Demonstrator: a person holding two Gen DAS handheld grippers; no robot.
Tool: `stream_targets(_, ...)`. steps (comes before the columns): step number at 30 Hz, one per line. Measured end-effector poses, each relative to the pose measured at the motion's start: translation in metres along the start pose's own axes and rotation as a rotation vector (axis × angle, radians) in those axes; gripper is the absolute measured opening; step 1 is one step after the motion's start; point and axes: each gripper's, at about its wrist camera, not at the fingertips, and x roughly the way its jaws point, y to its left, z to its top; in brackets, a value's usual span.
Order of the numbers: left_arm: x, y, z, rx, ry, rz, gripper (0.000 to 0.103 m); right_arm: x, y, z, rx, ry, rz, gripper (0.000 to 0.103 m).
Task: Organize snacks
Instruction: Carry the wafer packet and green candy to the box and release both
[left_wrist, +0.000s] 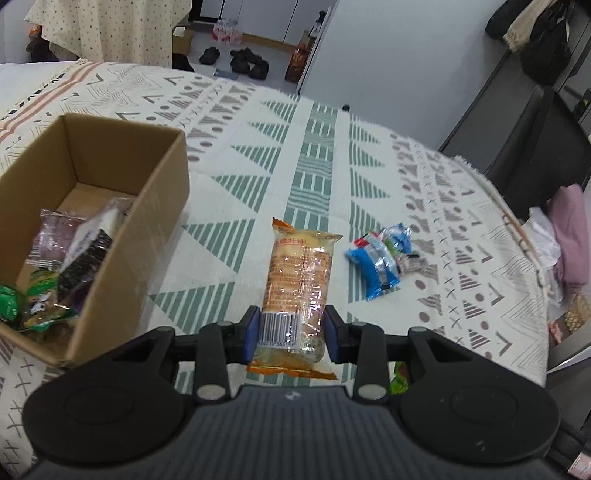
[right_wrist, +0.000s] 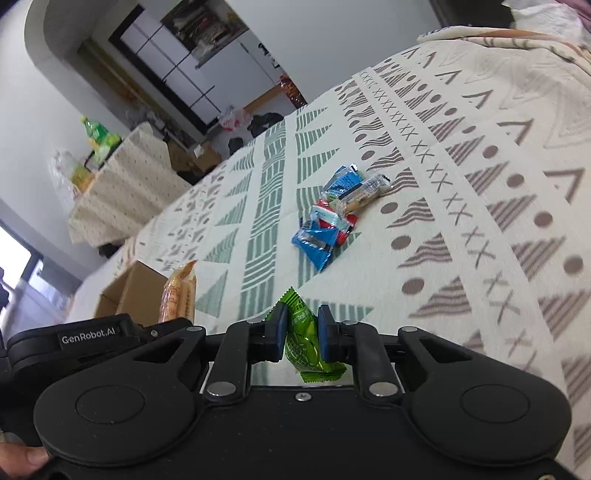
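"GenRobot.AI" stands on the left tool (right_wrist: 291, 332) body; the orange packet's (left_wrist: 297, 280) print seems unreadable.

Ahead of my tongs the patterned blanket (left_wrist: 321, 158) stretches away, cream with green and grey triangles. Past its far edge I see pale grey floor (left_wrist: 273, 79) with dark shoes (left_wrist: 249, 61) scattered on it, and white cabinets (left_wrist: 258, 16) against the far wall. Off to my left stands a table under a dotted cloth (right_wrist: 125, 184) with green bottles (right_wrist: 98, 136) on top. Daylight comes from a window (right_wrist: 14, 258) at my far left. A dark chair (left_wrist: 532, 147) sits to my right.
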Motion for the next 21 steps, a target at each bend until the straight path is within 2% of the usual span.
stream_targets(12, -0.055, 0.024, 0.022, -0.071, -0.150, -0.064, 0.035, -0.022, 0.050, -0.007, -0.009, -0.052, 0.067, 0.017)
stream_targets(21, -0.075, 0.057, 0.046, -0.134, -0.199, -0.065, 0.035, -0.019, 0.114, 0.005, -0.091, -0.075, 0.113, 0.017)
